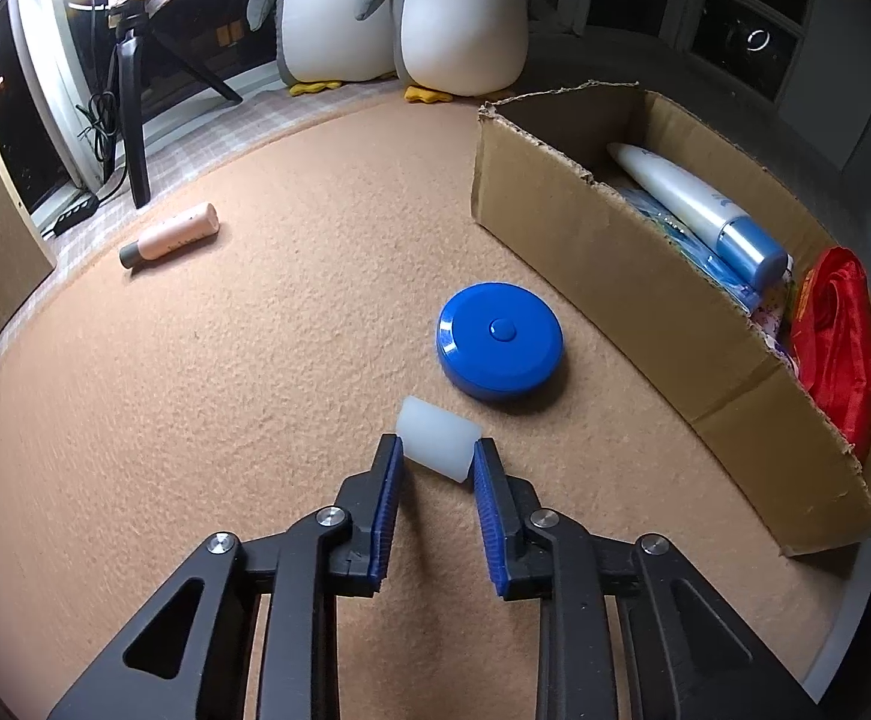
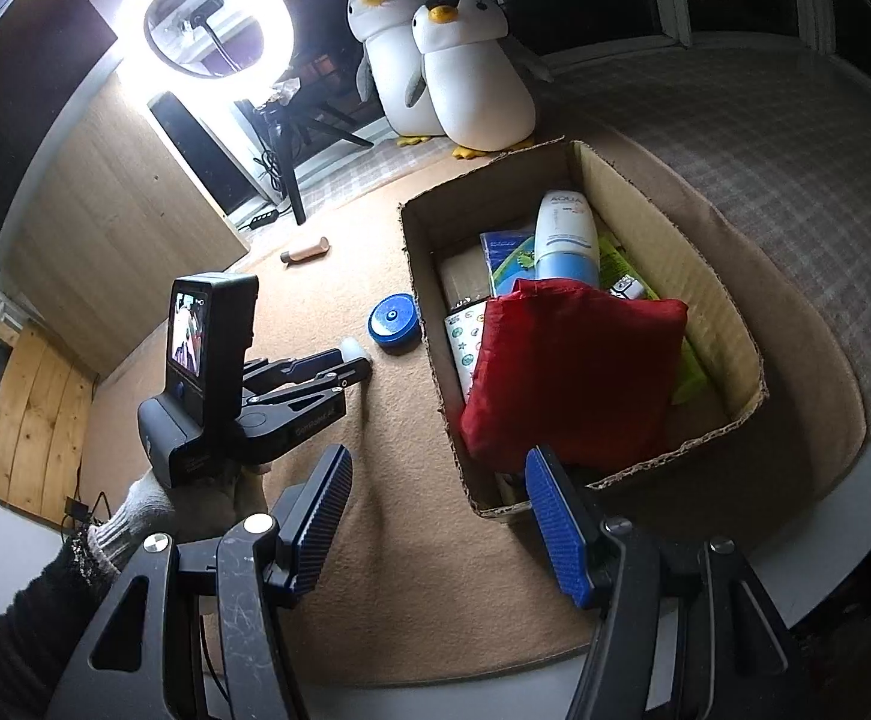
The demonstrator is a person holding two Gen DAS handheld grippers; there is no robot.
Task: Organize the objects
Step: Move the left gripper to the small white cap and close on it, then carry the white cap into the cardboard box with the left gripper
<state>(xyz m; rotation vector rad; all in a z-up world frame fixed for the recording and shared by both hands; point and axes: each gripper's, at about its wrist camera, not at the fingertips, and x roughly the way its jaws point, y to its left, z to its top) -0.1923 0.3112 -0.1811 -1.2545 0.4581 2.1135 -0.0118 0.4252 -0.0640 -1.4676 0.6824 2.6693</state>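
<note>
My left gripper [image 1: 435, 450] is shut on a small translucent white cylinder [image 1: 437, 439], held between its blue pads just above the tan mat; it also shows in the right wrist view [image 2: 356, 353]. A blue round disc [image 1: 500, 341] lies just beyond it on the mat [image 1: 255, 360]. A pink bottle [image 1: 171, 235] lies far left. A cardboard box [image 1: 579, 252] at the right holds a white and blue tube [image 1: 699, 210], a red pouch [image 2: 567, 372] and packets. My right gripper [image 2: 438, 486] is open and empty, above the box's near corner.
Two plush penguins [image 2: 465, 60] stand behind the box. A ring light [image 2: 216, 15] on a black tripod [image 1: 132, 120] stands at the back left, with cables beside it. A checked cloth [image 2: 735, 138] lies right of the box.
</note>
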